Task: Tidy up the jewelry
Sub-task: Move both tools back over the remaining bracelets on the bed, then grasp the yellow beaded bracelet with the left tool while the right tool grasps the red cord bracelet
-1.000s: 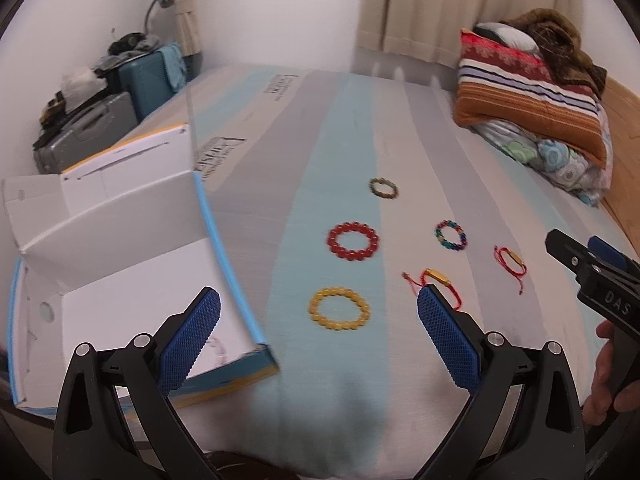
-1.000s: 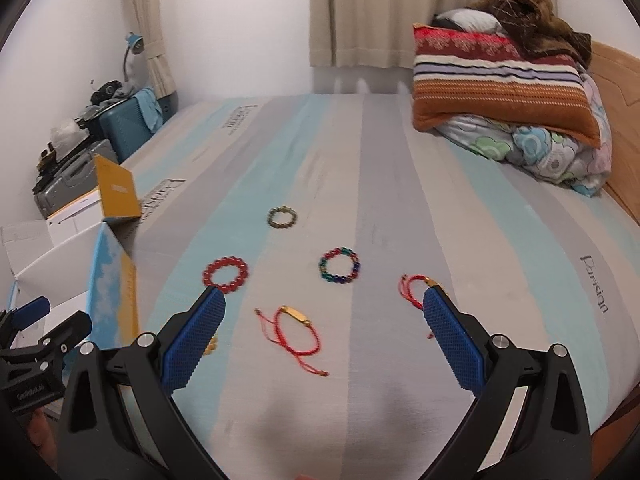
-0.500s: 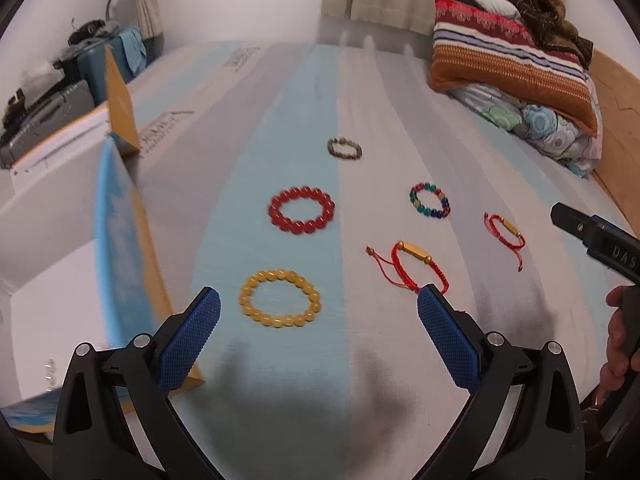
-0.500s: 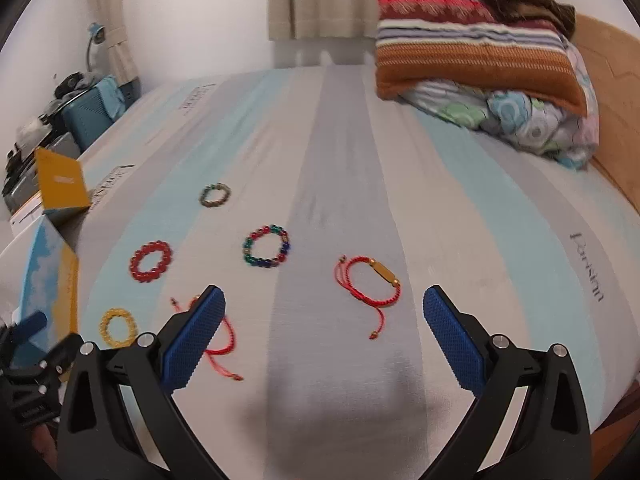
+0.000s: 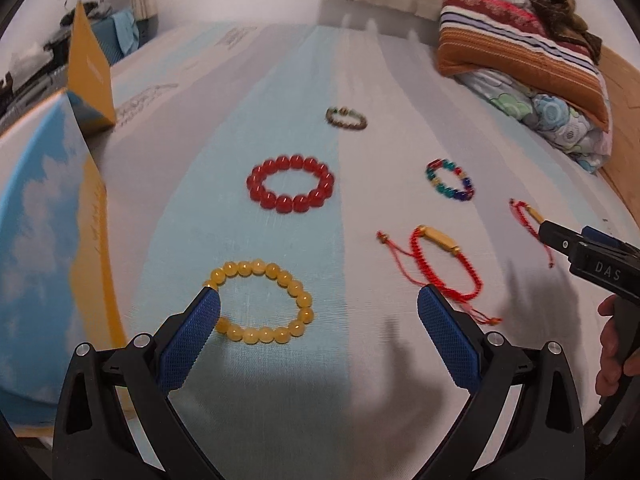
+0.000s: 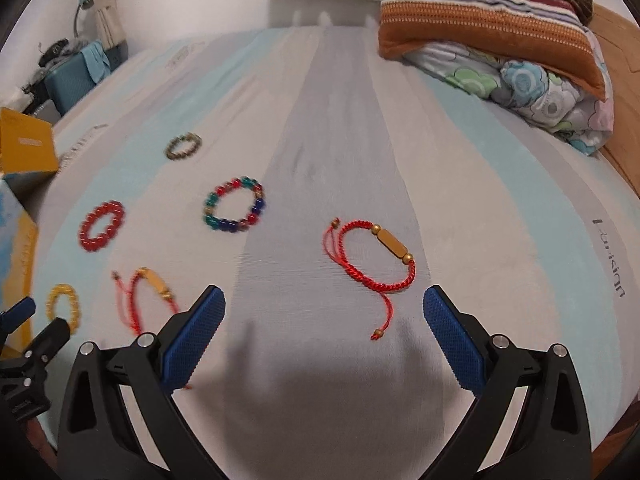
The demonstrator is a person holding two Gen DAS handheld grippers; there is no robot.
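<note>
Striped bed sheet (image 5: 280, 80) carries six bracelets, and both hand-held grippers hang wide open, left hand-held gripper (image 5: 319, 312) over the yellow bead bracelet (image 5: 260, 302), which wants a low, centred pinch on its beads

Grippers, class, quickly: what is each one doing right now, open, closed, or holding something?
Left gripper: open, holding nothing, over the yellow bracelet.
Right gripper: open, holding nothing, near a red cord bracelet.
</note>
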